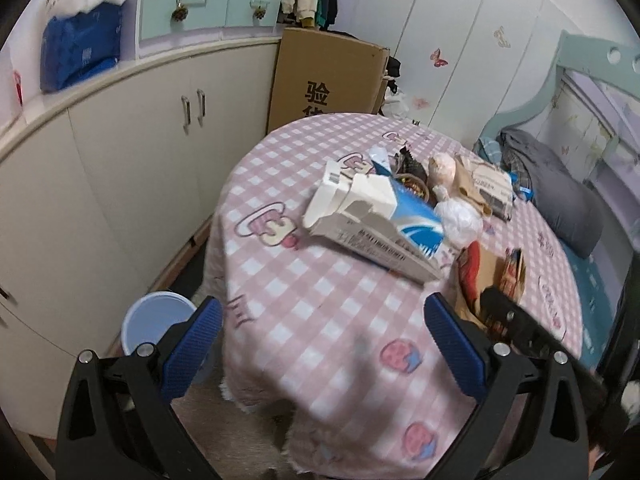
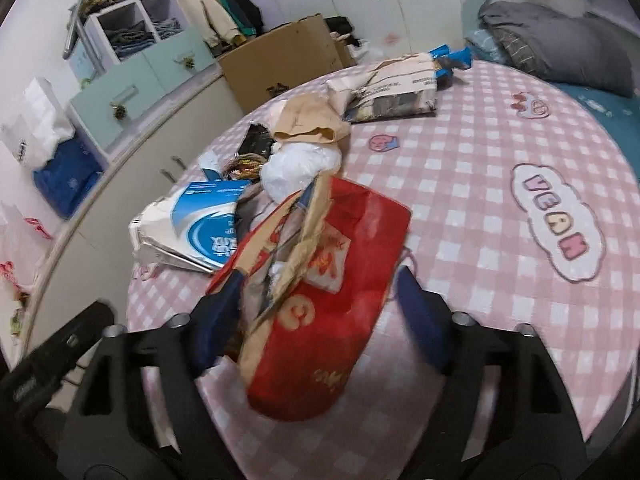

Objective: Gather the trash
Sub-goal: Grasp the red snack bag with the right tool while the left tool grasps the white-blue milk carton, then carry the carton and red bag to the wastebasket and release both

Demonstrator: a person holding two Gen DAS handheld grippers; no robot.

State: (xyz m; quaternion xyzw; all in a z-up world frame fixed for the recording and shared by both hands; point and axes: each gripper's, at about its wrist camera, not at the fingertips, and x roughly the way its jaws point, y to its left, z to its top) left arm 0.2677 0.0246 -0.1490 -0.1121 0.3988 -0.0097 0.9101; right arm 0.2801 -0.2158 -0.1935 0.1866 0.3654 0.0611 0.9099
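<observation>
Right gripper (image 2: 316,304): nearest to us in the right wrist view, our two blue-padded fingers stand wide apart on either side of the red torn carton (image 2: 320,312). The left pad looks to be against its torn edge; the right pad seems just clear of it. We cannot tell whether we grip it.
Red torn carton: it lies on the pink checked tablecloth (image 2: 460,208), split open along the top, brown card showing at the tear. From the left wrist view we see it (image 1: 476,276) at the right, with the right gripper's black body over its near end.
Left gripper (image 1: 324,332): our fingers are spread wide and hold nothing. They hang over the near edge of the table, apart from all the trash.
Blue bucket (image 1: 156,320): on the floor just beside the table, below our left finger, beside the cream cupboards.
Blue and white box (image 1: 380,224): flattened and torn, lying left of the red carton; in the right wrist view it (image 2: 200,224) touches the carton's far left corner.
White plastic bag (image 2: 300,168): crumpled, just beyond the red carton, between the box and the tan paper.
Tan paper bag (image 2: 312,120): crushed, behind the white bag.
Dark wrapper (image 2: 256,140): left of the tan bag; its details are too blurred for us to read.
Printed torn carton (image 2: 396,92): farthest trash, near the far rim, with blue wrappers at its far end.
Cardboard box (image 2: 288,64): standing beyond the table, against the wall.
</observation>
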